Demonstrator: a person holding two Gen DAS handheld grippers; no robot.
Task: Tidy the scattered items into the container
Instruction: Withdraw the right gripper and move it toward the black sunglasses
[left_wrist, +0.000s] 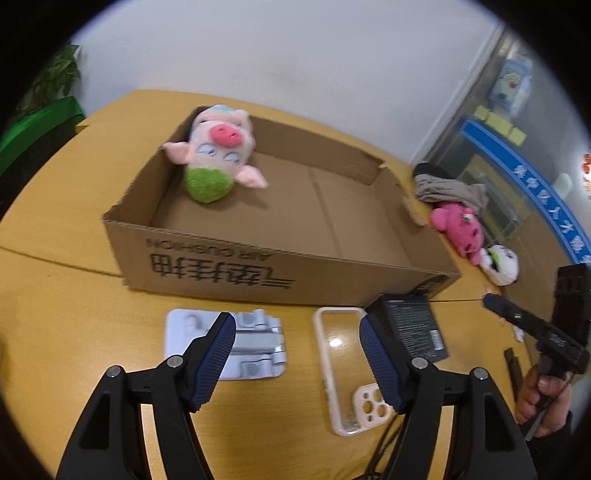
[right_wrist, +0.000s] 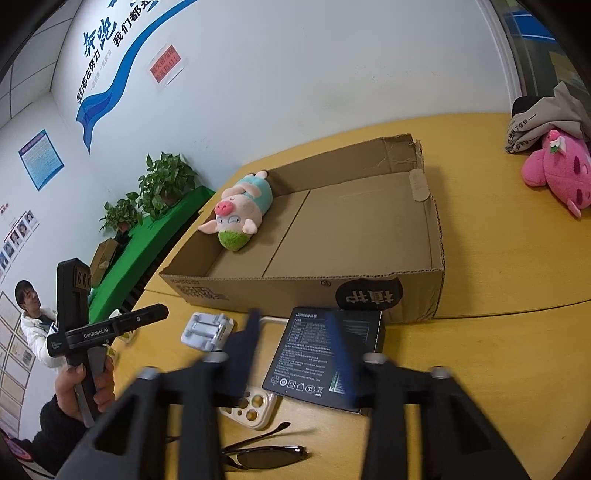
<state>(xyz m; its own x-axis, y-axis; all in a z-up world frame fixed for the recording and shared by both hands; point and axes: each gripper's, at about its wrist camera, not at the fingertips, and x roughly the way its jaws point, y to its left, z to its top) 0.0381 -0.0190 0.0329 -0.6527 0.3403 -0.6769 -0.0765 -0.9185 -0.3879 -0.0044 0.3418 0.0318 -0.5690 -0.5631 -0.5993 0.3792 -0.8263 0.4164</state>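
Note:
An open cardboard carton (left_wrist: 221, 258) stands on the yellow table with a pig plush (left_wrist: 218, 147) lying in its far left corner. In front of it lie a grey plastic tray (left_wrist: 255, 343), a clear phone case (left_wrist: 343, 369) and a black box (left_wrist: 410, 325). My left gripper (left_wrist: 297, 354) is open above the tray and case, with nothing between its fingers. My right gripper (right_wrist: 295, 350) is blurred, its fingers partly apart just over the black box (right_wrist: 314, 354); the left wrist view shows its tip (left_wrist: 491, 301) short of that box. Sunglasses (right_wrist: 266, 456) lie under it.
A pink plush (right_wrist: 557, 170) and a pile of clothes (right_wrist: 546, 118) sit at the table's far right, with a white plush (left_wrist: 502, 264) beside them. Potted plants (right_wrist: 166, 181) stand on a green-covered surface to the left, where a person (right_wrist: 37, 325) sits.

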